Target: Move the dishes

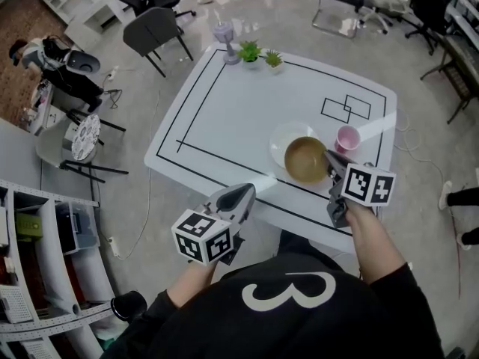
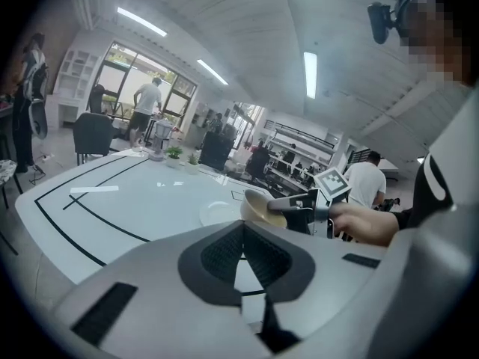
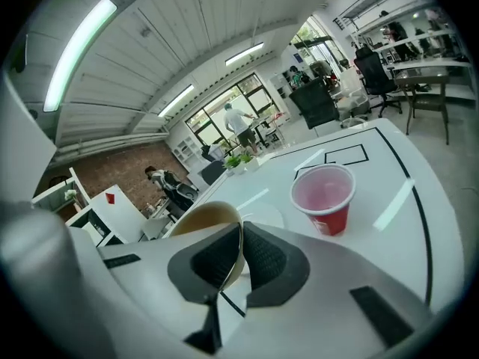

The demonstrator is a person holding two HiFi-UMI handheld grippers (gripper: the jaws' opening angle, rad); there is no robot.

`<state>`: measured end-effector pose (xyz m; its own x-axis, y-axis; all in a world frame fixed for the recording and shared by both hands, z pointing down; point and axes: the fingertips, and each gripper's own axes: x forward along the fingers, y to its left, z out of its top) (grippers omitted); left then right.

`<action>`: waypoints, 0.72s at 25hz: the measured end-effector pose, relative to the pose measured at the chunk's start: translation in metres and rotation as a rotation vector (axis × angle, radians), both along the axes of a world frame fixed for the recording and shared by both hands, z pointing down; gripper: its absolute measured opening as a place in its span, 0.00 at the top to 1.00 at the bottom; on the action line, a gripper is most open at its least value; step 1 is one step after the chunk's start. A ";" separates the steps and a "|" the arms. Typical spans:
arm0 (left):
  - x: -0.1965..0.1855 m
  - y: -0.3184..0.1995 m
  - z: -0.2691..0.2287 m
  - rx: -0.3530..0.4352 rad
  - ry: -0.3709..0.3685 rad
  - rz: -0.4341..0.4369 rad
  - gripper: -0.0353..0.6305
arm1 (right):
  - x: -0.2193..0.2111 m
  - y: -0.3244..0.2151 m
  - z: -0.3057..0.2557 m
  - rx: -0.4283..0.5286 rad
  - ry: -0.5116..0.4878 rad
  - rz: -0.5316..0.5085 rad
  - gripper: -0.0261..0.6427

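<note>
While the right gripper [image 1: 334, 164] is clamping the brown bowl's [image 1: 305, 159] rim, tilting it over the white plate [image 1: 280, 141] beside the pink cup [image 1: 346, 137], the left gripper [image 1: 242, 195], jaws together, is hovering off the table's [image 1: 224, 111] near edge, with bare tabletop stretching leftward.

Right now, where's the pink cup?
Head view: the pink cup stands on the right side of the table, just right of the white plate, beyond the bowl in the right gripper.

The bowl [image 1: 305, 159] is over the plate's [image 1: 282, 138] near edge on the table [image 1: 224, 118] (cup [image 1: 347, 138] just right).
</note>
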<state>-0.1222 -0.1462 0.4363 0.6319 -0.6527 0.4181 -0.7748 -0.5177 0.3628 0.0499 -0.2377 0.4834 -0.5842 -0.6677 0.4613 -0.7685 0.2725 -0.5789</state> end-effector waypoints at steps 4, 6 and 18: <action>0.012 0.000 -0.009 0.010 0.042 0.021 0.94 | 0.011 0.023 -0.007 0.023 0.023 -0.030 0.93; 0.018 0.001 -0.013 0.017 0.054 0.039 0.94 | 0.018 0.033 -0.009 0.026 0.040 -0.037 0.93; 0.026 0.006 -0.009 0.031 0.070 0.087 0.94 | 0.048 0.071 0.029 -0.051 0.102 -0.038 0.93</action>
<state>-0.0961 -0.1406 0.4276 0.7137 -0.6060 0.3513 -0.6997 -0.5939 0.3970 0.0984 -0.1670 0.5125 -0.5567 -0.6201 0.5528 -0.8140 0.2746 -0.5118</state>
